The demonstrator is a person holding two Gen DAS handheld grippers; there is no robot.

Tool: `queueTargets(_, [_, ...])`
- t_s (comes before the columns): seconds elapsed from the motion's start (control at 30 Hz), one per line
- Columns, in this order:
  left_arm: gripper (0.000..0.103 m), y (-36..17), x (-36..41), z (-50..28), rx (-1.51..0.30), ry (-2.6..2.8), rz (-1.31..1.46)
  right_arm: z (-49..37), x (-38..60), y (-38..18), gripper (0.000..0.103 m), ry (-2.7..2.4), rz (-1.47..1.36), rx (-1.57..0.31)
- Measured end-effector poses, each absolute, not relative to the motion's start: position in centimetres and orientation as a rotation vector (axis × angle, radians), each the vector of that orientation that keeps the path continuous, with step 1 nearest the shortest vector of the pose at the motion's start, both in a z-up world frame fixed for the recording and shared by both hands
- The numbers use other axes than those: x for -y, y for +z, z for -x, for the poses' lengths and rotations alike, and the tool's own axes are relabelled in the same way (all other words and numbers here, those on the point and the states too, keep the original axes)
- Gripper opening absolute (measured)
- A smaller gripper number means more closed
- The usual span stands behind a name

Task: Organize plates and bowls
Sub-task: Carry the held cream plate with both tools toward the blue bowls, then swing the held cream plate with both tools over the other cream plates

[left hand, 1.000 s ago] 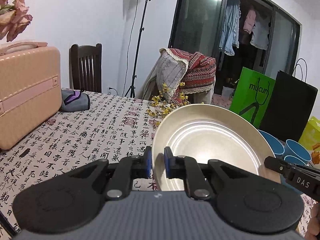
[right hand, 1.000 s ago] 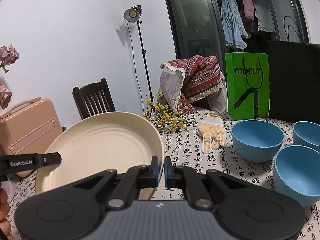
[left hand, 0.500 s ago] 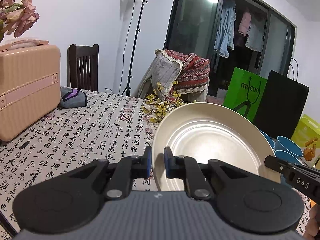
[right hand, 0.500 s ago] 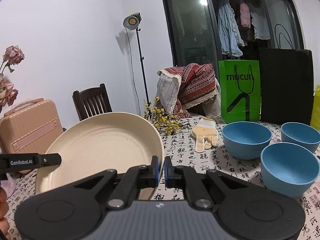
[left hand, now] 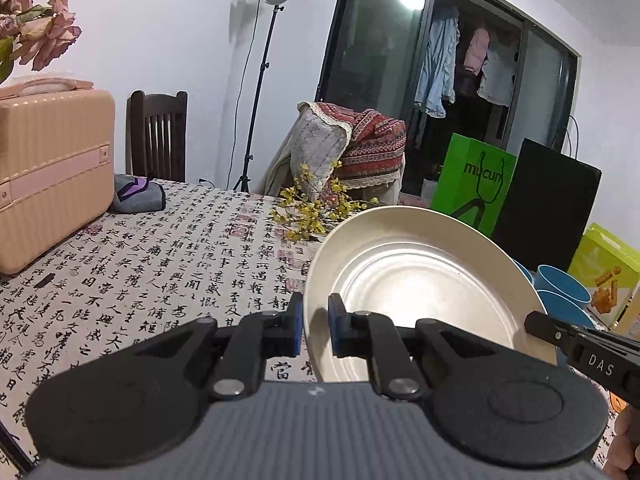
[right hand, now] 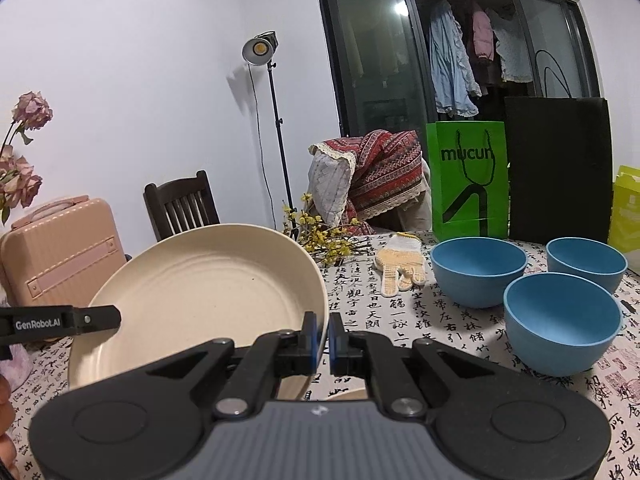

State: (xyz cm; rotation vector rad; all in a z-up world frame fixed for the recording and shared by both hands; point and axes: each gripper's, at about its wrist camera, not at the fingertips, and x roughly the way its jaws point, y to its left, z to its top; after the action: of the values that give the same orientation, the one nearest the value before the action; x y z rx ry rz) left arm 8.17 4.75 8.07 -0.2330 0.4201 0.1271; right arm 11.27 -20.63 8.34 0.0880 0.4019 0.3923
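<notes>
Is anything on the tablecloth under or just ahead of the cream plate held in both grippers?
Partly: a cream rim peeks out beneath the round cream plate. The three blue bowls sit off to the right.

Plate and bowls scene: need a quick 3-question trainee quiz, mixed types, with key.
1. True or false: both grippers grip the same plate by opposite edges.
2. How many blue bowls stand on the table in the right wrist view? A) two B) three C) four
3. Fill in: the item lying between the plate and the bowls is a ____.

Key:
1. True. The left gripper pinches one rim and the right gripper the other; each shows in the other's view.
2. B. Bowls at and.
3. Glove.
</notes>
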Motion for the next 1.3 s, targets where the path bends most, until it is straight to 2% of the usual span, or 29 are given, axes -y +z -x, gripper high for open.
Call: queueTargets(1.3, [0.013, 5.4, 0.8, -6.3, -0.455, 0.038, 0.203, -7.4, 27.6, 5.6, 0.006, 0.339, -0.128, -0.373])
